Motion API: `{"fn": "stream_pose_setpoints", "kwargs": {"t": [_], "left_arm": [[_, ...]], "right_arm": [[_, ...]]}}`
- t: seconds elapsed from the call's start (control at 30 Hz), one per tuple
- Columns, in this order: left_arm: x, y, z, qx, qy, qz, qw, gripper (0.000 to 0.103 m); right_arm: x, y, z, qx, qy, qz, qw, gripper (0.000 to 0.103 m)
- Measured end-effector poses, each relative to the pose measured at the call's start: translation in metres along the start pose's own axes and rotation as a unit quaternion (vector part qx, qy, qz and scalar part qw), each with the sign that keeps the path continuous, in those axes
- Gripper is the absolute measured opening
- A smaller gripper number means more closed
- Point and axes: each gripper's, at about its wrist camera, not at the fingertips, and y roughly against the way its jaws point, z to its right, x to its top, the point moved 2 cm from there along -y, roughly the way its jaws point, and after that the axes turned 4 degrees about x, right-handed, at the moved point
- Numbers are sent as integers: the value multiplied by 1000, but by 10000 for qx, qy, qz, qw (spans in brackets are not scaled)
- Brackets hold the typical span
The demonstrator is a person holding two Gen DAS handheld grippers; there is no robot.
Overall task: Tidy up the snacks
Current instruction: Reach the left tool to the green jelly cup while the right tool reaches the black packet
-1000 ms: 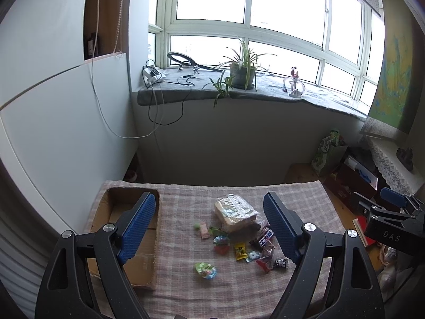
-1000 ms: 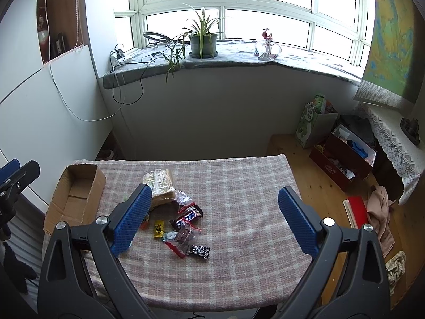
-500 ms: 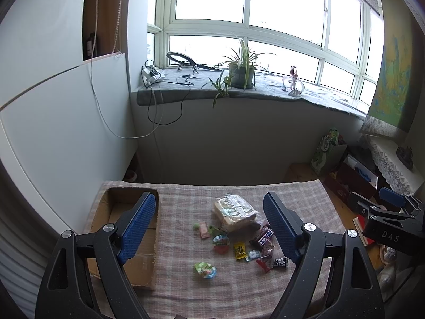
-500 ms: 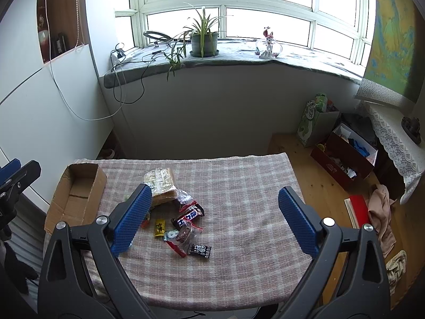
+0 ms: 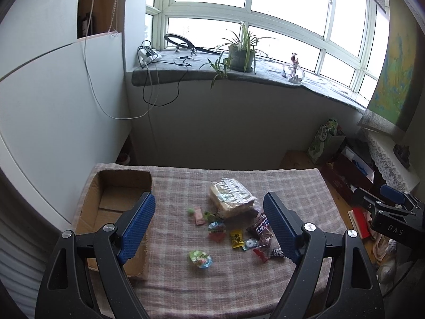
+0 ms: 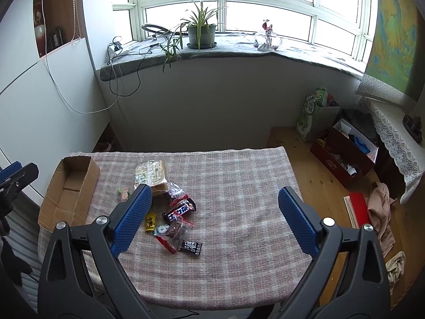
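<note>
Snacks point(image 5: 233, 223) below both spread hand-held grippers point(image 5: 209, 223) point(image 6: 215, 218)

A cardboard box point(image 5: 117, 210) sits at the table's point(image 6: 239, 265) left edge, the snacks point(image 5: 233, 226) scattered just to its right. A potted plant point(image 6: 199, 32) stands on the windowsill point(image 6: 239, 50) behind.

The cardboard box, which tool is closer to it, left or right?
Left. The left tool hangs over the table with one finger above the box. The right tool is over the table's middle, and the box lies off to its left.
</note>
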Motion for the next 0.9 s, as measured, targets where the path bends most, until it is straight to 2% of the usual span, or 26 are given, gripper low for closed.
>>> {"fn": "stream_pose_setpoints", "kwargs": {"t": [0.1, 0.27, 0.4, 0.5, 0.57, 0.6, 0.63, 0.7, 0.8, 0.83, 0.9], "left_arm": [[-9, -11, -5, -73, 101, -244, 9996, 84], [-32, -21, -16, 50, 156, -538, 9984, 82], [-45, -29, -24, 295, 287, -719, 9966, 82], [-50, -32, -32, 333, 349, -665, 9966, 82], [-55, -38, -37, 128, 225, -639, 9976, 81], [-57, -44, -38, 1, 71, -647, 9979, 80], [-60, -51, -39, -35, -112, -795, 9968, 74], [-61, -56, -43, -358, -112, -1061, 9937, 63], [-64, -59, -41, -718, -252, -1223, 9896, 63], [-66, -61, -38, -762, -389, -1201, 9891, 63], [-71, -69, -31, -698, -517, -1144, 9896, 63]], "right_arm": [[-6, -13, 14, 105, -73, -171, 9998, 98], [-22, -38, 31, 280, 67, -482, 9984, 98], [-36, -53, 34, 729, 84, -566, 9957, 98], [-46, -65, 28, 1034, 43, -669, 9924, 98], [-52, -69, 18, 918, 105, -602, 9939, 98], [-53, -69, 13, 728, 138, -580, 9956, 98], [-56, -71, 7, 534, 136, -693, 9961, 98], [-59, -71, 0, 416, 4, -965, 9945, 98], [-65, -66, -5, 286, -41, -1029, 9943, 98], [-68, -66, -5, 292, 3, -1030, 9943, 98], [-78, -73, -3, 607, 86, -1131, 9917, 98]]}}
